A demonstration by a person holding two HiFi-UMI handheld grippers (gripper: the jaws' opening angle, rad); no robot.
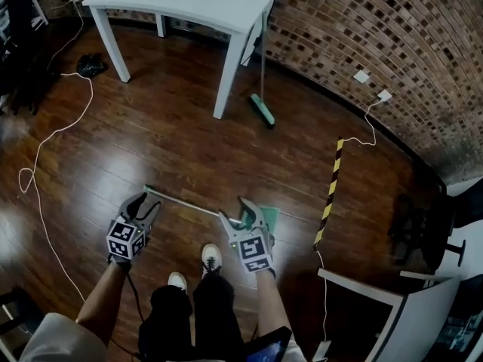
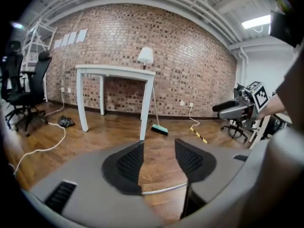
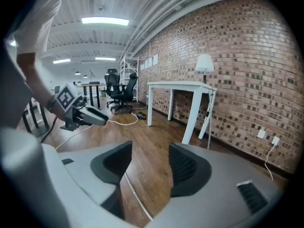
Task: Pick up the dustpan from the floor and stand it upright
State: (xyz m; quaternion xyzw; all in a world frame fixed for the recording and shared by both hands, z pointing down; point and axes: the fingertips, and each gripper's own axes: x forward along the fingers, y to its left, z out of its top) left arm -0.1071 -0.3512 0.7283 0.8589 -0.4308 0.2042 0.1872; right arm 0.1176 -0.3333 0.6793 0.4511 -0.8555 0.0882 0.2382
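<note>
Plainly, neither pair of jaws has anything in its grip. The left gripper stands wide open, and in its own view the pads have bare floor between them, with the thin metal handle crossing low in the gap, not pressed by either pad. The right gripper is just as wide. In its view the same handle runs along the gap beneath the pads, and whether it is touched cannot be told.

The dustpan lies flat on the floor. Its green pan is just beyond the right gripper, and its long handle stretches from there across to the left gripper's tips. So the pickup looks to be at its very start, with both grippers brought down over the handle, one near each end. Closing on it, lifting and standing it upright are all left to do.

Room to work seems fair. The person's shoes sit just behind the handle, between the two grippers. Out past the right gripper a yellow-and-black strip lies on the floor, near the pan. Farther ahead stand a broom and a white table, well apart from the dustpan. A white cable trails off beyond the left gripper, and the brick wall curves round the far side.
</note>
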